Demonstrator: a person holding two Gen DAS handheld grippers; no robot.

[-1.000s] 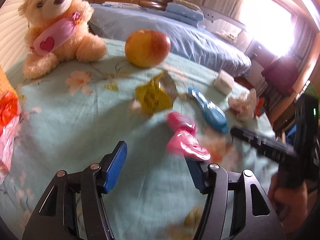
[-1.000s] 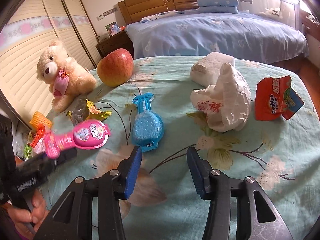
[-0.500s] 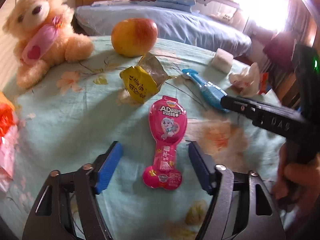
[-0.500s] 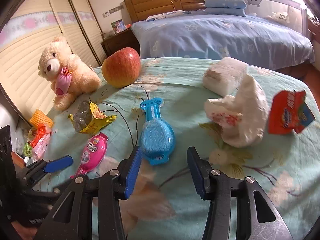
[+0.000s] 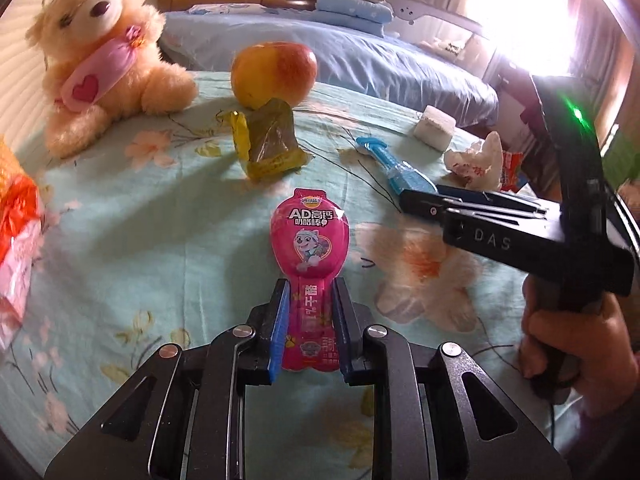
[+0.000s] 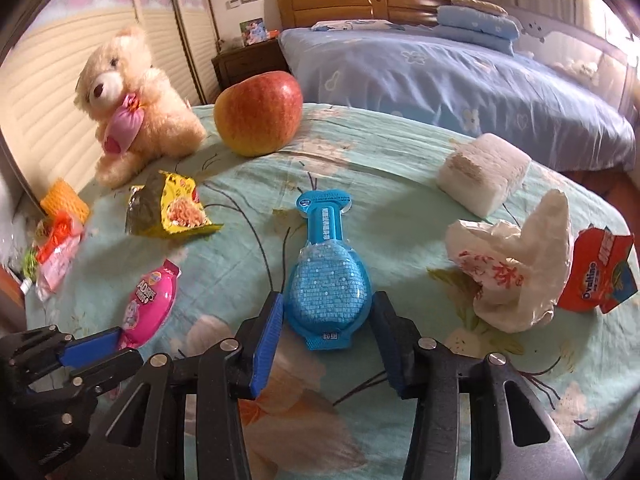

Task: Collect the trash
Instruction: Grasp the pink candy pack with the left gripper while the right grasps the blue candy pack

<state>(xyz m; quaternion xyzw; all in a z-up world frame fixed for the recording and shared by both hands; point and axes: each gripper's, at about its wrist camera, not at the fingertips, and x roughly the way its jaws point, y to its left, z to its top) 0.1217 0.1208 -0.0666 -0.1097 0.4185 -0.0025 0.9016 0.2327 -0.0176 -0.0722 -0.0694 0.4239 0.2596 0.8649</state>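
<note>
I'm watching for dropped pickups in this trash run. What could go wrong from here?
The left gripper pinches only the narrow tail of the pink wrapper, so the wide head may flop or slip out on lifting. The right gripper is open around the blue wrapper; closing on its bulging round end could squeeze it forward, out of the gripper.

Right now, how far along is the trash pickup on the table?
Nothing looks collected yet; no bin shows. In hand: the left tongs are shut on the pink wrapper. The right tongs are open around the blue wrapper, not closed. Left: the yellow noodle packet, white plastic bag and red Ovaltine packet.
</note>
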